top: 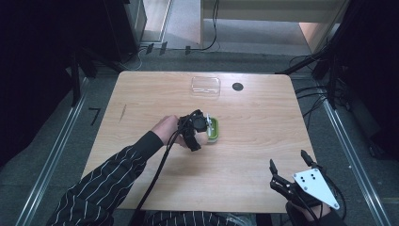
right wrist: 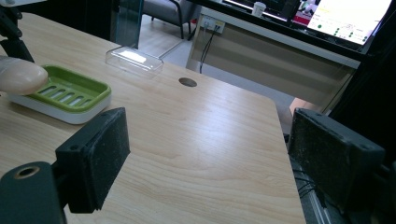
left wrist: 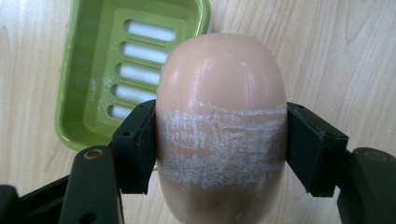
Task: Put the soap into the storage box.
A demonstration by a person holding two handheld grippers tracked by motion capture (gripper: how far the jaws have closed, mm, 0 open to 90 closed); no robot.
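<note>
The left tool [left wrist: 219,140] is pinching a smooth, pale pink oval bar of soap [left wrist: 220,121] across its short width, one black pad on each flank, so the bar's long axis runs straight out ahead between the jaws. A band of whitish scuffing crosses the soap right where the pads sit.

The relation that matters is soap to dish. In the left gripper view the green slotted plastic soap dish [left wrist: 93,60] on its white base lies on the light wooden table [left wrist: 327,56], ahead and to the left of the bar; only the bar's left edge overlaps the dish's near right corner. In the right gripper view the soap [right wrist: 21,74] hangs at the dish's [right wrist: 79,95] near-left end, just above its rim and not down in the tray. The dish's long axis and the bar's run roughly the same way, so little turning looks necessary; my judgement is that a short shift over the tray's middle and then a lowering would seat it.

The right tool [top: 288,165] rests at the table's near right corner, jaws spread wide with nothing between them, well apart from the dish. The left hand is plainly the nearer one. A clear plastic lid [top: 205,86] lies at the far edge, beside a dark round hole [top: 237,86].
</note>
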